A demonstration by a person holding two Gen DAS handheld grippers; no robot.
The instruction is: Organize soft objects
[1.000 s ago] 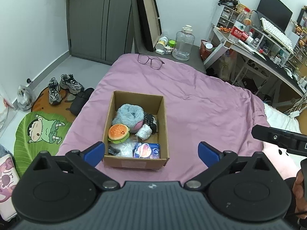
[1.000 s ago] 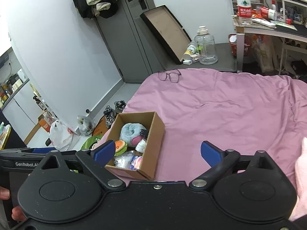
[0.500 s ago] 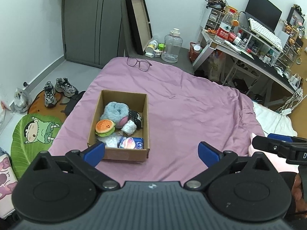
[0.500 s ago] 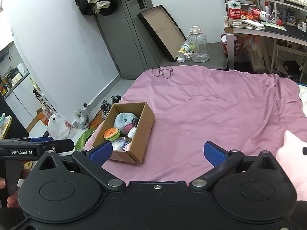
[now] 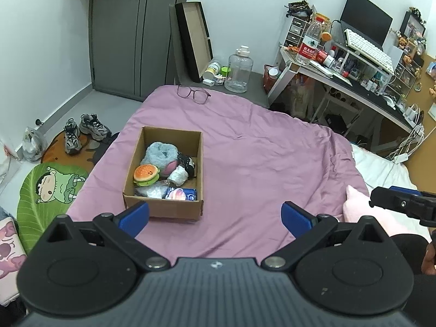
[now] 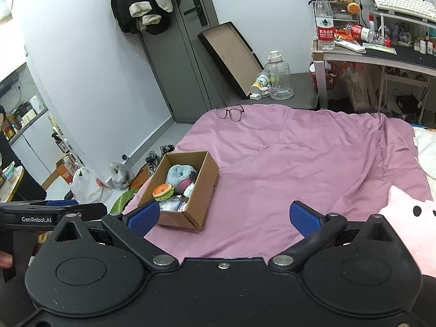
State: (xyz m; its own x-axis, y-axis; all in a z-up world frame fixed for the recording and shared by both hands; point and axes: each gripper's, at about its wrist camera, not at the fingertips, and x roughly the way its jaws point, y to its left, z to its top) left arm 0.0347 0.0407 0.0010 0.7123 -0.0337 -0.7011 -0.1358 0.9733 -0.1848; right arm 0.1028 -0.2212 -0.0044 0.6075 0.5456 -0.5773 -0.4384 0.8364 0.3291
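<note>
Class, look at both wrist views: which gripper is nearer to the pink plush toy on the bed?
Right. The right gripper hangs beside the pink plush toy; the left gripper hovers farther off, near the cardboard box.

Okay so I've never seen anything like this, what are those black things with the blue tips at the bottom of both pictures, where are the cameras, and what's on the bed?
Those black shapes are two hand-held grippers, not a robot: a person holds one in each hand. Each carries a wide-angle camera looking forward along its two blue-padded fingers, so each picture shows its own gripper at the bottom.

One picture comes from the left gripper, the other from the right gripper. Both are open and hold nothing. Each also shows at the edge of the other's picture.

Ahead is a bed with a purple cover. On it stands an open cardboard box holding soft things: a burger plush, a fluffy blue-grey plush and some small packets. A pair of glasses lies at the far edge. A pink plush lies on the bed, outside the box, close to the right gripper.
</note>
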